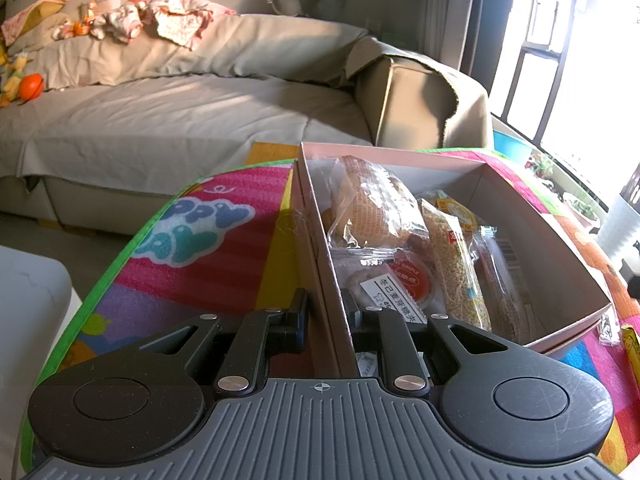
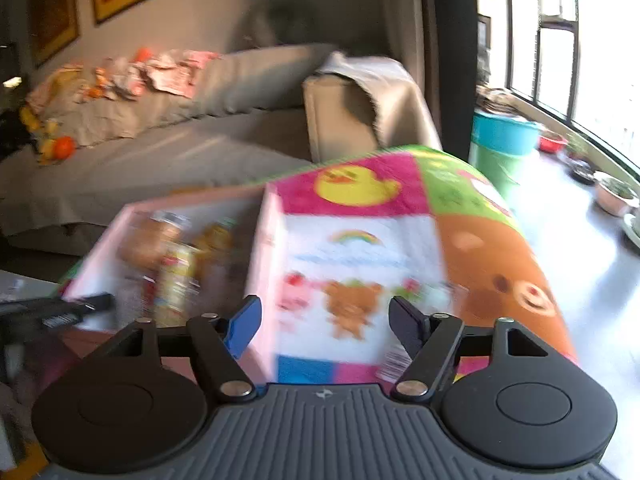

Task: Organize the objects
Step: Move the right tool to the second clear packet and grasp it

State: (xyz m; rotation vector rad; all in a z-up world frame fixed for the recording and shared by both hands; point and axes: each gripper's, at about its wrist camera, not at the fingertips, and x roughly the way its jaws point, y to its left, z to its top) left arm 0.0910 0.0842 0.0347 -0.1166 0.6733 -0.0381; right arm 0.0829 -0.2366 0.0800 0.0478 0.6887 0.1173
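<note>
Two jobs: left gripper (image 1: 326,320) pinches the box (image 1: 560,264) wall steady while the wide, empty right gripper (image 2: 325,326) seeks a loose snack.

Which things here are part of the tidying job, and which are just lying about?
Job:
- pink box, its near wall clamped in the left gripper
- wrapped bun, noodle pack and other snacks inside it
- loose packets on the play mat
- right gripper, jaws open, nothing between them

Lying about:
- sofa
- clothes
- orange ball
- blue tub
</note>
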